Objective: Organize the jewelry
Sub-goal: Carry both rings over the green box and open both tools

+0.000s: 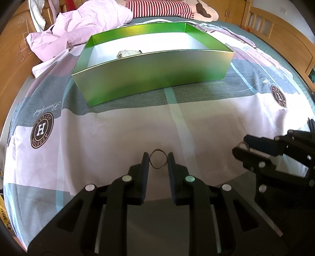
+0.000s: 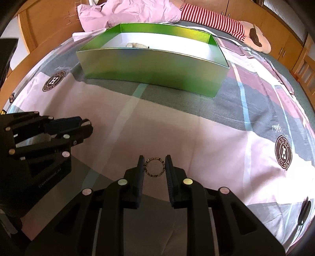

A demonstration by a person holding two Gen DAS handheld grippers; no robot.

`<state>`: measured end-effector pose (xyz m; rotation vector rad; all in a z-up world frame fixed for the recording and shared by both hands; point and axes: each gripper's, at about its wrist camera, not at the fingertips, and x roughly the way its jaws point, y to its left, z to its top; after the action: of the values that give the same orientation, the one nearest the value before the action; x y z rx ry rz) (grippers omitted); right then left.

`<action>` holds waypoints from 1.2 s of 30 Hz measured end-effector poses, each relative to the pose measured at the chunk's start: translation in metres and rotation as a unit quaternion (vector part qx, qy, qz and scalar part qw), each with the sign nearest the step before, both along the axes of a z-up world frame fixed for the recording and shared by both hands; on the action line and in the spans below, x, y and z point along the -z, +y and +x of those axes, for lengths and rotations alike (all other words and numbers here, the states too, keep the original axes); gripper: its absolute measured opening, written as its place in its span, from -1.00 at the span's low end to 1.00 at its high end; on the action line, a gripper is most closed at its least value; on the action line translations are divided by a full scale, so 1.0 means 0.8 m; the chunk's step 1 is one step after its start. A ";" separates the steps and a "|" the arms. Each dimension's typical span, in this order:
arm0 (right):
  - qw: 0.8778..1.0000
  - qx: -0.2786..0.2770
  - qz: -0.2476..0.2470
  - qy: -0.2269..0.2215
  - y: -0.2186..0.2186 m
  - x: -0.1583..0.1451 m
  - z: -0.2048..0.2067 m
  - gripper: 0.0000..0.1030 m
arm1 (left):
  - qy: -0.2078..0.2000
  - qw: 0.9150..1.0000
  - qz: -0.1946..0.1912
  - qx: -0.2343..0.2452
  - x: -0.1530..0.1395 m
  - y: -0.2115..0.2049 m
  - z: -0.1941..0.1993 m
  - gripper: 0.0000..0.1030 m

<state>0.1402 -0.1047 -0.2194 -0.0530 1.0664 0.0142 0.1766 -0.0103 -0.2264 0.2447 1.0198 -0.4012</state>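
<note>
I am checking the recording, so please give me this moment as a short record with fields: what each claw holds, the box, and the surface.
left claw: shut on a thin dark wire loop
right claw: shut on a round ring with a patterned band
box: green, open top, beyond both claws, a pale item inside, too unclear to name
surface: bed with patterned sheet
both items: not yet in the box

The bed (image 1: pixel 122 126) is covered with a pink and grey sheet with round logos. On it stands an open green box (image 1: pixel 157 72), and behind the box lie a crumpled pink cloth (image 1: pixel 88 25) and a striped plush toy (image 1: pixel 163 8).
</note>
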 end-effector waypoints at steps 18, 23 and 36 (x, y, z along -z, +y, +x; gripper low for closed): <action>0.996 -0.011 0.029 -0.081 -0.009 -0.093 0.036 -0.58 | -0.054 0.997 -0.061 -0.014 -0.089 0.028 0.004 -0.62; 0.993 -0.016 0.025 -0.118 -0.018 -0.132 0.073 -0.58 | -0.087 0.995 -0.053 -0.018 -0.128 0.022 0.031 -0.62; 0.994 0.024 0.058 -0.094 -0.064 -0.102 0.216 -0.58 | -0.089 0.994 -0.038 -0.056 -0.129 -0.006 0.186 -0.62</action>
<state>0.3131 -0.1560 -0.1379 0.0759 0.8769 0.0278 0.3256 -0.0149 -0.1231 0.1508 0.8378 -0.3101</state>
